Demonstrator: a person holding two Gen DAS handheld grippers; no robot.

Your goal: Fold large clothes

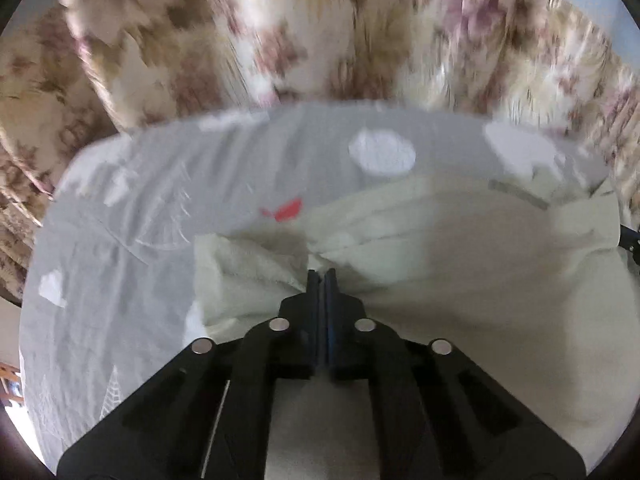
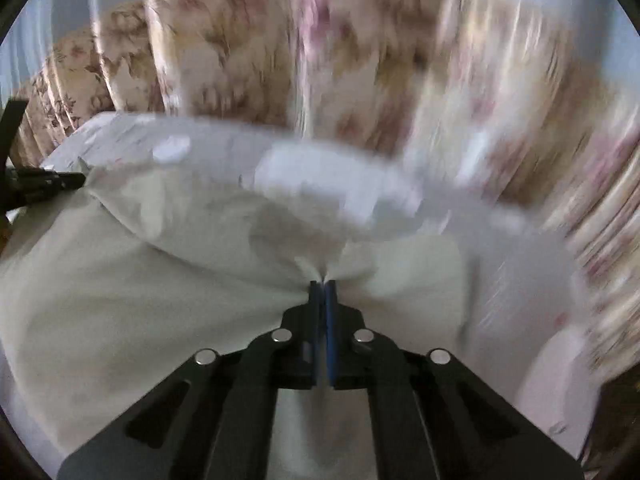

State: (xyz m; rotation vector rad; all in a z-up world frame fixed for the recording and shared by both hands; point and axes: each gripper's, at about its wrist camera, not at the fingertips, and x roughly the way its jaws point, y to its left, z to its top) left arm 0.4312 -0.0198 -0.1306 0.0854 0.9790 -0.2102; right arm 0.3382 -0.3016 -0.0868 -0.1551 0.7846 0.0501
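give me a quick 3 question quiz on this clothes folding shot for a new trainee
1. True or false: the left gripper is open and clear of the cream garment.
2. Multiple choice: what does the right gripper hold? A) the flowered curtain B) the cream garment C) nothing
3. Short answer: what lies under the garment?

Key
1. False: it is shut on a bunched bit of the garment.
2. B: its jaws are closed on a pinch of the cream cloth.
3. A grey bedsheet printed with white clouds.
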